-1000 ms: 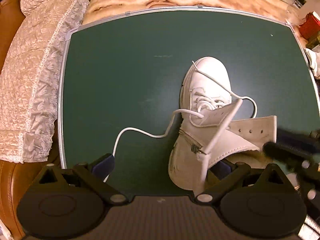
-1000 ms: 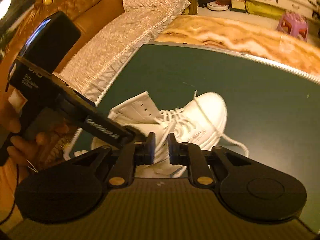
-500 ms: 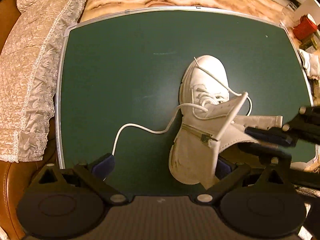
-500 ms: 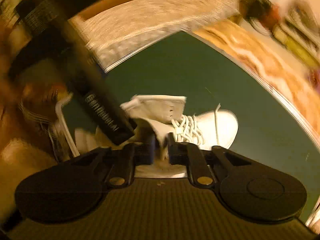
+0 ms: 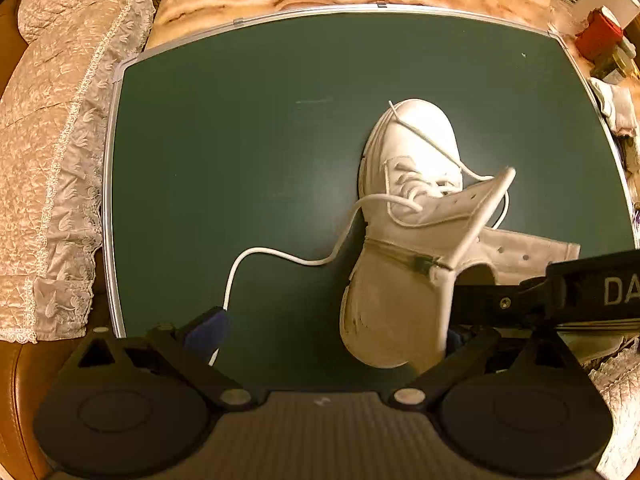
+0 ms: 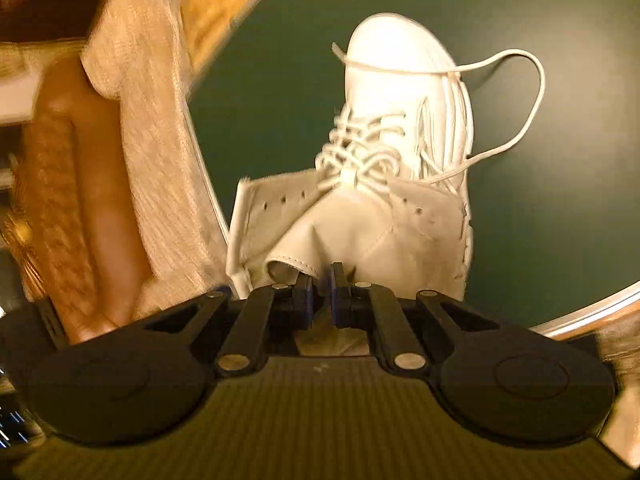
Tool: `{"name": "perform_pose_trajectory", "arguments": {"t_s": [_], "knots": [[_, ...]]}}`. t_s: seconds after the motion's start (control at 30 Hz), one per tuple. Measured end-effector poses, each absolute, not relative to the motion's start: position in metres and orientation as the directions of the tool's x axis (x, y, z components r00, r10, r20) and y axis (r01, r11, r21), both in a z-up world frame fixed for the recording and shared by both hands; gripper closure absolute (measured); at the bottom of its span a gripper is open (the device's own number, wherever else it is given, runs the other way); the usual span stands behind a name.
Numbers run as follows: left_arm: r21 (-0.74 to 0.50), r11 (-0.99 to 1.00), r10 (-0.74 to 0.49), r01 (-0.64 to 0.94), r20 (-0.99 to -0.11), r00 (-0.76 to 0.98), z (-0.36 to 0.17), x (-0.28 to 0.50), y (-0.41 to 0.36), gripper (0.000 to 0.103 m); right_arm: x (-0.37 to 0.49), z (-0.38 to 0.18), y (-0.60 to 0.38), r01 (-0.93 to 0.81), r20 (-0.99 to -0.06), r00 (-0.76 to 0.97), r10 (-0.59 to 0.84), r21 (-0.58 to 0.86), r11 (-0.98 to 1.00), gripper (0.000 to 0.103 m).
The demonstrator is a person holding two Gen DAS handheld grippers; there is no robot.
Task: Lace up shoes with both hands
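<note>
Shoe (image 5: 404, 208) first: the white high-top lies on the green board (image 5: 240, 140), in the left wrist view just off centre toward 4 o'clock, toe at 12 and heel at 6. Only the lower eyelets are laced. The upper flaps (image 6: 272, 204) hang open with their holes empty, so I judge the job well short of done.

My left gripper (image 5: 332, 336) points down at the heel with its jaws spread wide, gripping nothing. One lace (image 5: 280, 256) trails off toward 7 o'clock and ends just beside the left pad (image 5: 208, 328); I cannot tell whether it touches. The other free end loops out at 2 o'clock in the right wrist view and crosses the toe.

My right gripper (image 6: 321, 300) comes in from 3 o'clock at the collar. Its jaws have just been closing and now stand almost together. Pale shoe material shows in the slit, just below the tongue (image 6: 340, 232), but I cannot tell whether the pads pinch it.

What worries me:
- Nothing pins the shoe. Any pull from the right could drag or roll it, since the left jaws are open.
- The right claw may have caught tongue or lining instead of lace, which would only lift the upper.
- The lace at 7 o'clock is thin and lies flat; a closing pad could push it away and miss.
- The strand over the toe could snag when tightened.
</note>
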State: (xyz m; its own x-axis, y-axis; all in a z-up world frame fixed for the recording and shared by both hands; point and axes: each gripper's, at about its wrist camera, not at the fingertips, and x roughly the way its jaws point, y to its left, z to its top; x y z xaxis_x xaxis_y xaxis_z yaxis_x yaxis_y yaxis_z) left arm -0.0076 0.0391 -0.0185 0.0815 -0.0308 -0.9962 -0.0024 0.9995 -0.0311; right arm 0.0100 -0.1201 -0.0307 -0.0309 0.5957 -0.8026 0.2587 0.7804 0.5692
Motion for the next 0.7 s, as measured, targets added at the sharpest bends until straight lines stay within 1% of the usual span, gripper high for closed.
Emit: {"name": "perform_pose_trajectory", "arguments": {"t_s": [0.1, 0.2, 0.27, 0.33, 0.37, 0.4, 0.43, 0.47, 0.5, 0.53, 0.6, 0.7], "knots": [[-0.093, 0.995, -0.091, -0.03, -0.993, 0.074, -0.018, -0.004, 0.045, 0.0, 0.018, -0.01, -0.122, 0.154, -0.832, -0.034, 0.554, 0.543, 0.825, 0.08], [-0.079, 0.997, -0.078, -0.01, -0.994, 0.076, -0.018, -0.002, 0.047, 0.001, 0.016, 0.022, -0.137, 0.113, -0.847, 0.031, 0.53, 0.53, 0.84, 0.071], [-0.076, 0.997, -0.076, 0.007, -0.994, 0.077, -0.018, 0.0, 0.047, 0.001, 0.016, 0.035, -0.15, 0.109, -0.884, 0.084, 0.46, 0.467, 0.877, 0.066], [-0.076, 0.997, -0.077, 0.013, -0.994, 0.077, -0.017, 0.002, 0.047, 0.001, 0.01, 0.038, -0.161, 0.138, -0.917, 0.116, 0.383, 0.397, 0.908, 0.065], [-0.076, 0.997, -0.077, 0.015, -0.994, 0.077, -0.017, 0.002, 0.046, 0.001, 0.008, 0.033, -0.165, 0.162, -0.922, 0.111, 0.371, 0.385, 0.909, 0.065], [-0.073, 0.997, -0.075, 0.022, -0.994, 0.08, -0.016, 0.003, 0.044, 0.001, 0.007, 0.025, -0.168, 0.192, -0.918, 0.096, 0.384, 0.396, 0.898, 0.065], [-0.07, 0.997, -0.073, 0.029, -0.994, 0.082, -0.015, 0.004, 0.043, 0.0, 0.006, 0.015, -0.169, 0.213, -0.897, 0.089, 0.433, 0.442, 0.872, 0.065], [-0.068, 0.997, -0.071, 0.036, -0.994, 0.08, -0.016, 0.005, 0.041, 0.0, 0.006, 0.007, -0.17, 0.229, -0.867, 0.087, 0.49, 0.497, 0.837, 0.073], [-0.067, 0.997, -0.07, 0.042, -0.995, 0.075, -0.018, 0.006, 0.039, 0.0, 0.005, 0.002, -0.169, 0.219, -0.835, 0.115, 0.539, 0.55, 0.806, 0.087], [-0.068, 0.996, -0.072, 0.049, -0.995, 0.071, -0.02, 0.006, 0.037, 0.0, 0.005, 0.004, -0.163, 0.157, -0.824, 0.16, 0.543, 0.564, 0.81, 0.089], [-0.07, 0.995, -0.075, 0.066, -0.995, 0.065, -0.022, 0.006, 0.034, 0.001, 0.004, 0.02, -0.142, -0.038, -0.829, 0.221, 0.514, 0.52, 0.853, 0.09], [-0.07, 0.993, -0.075, 0.094, -0.995, 0.058, -0.026, 0.004, 0.028, 0.0, -0.006, 0.041, -0.108, -0.364, -0.846, 0.265, 0.462, 0.356, 0.861, 0.09]]}}
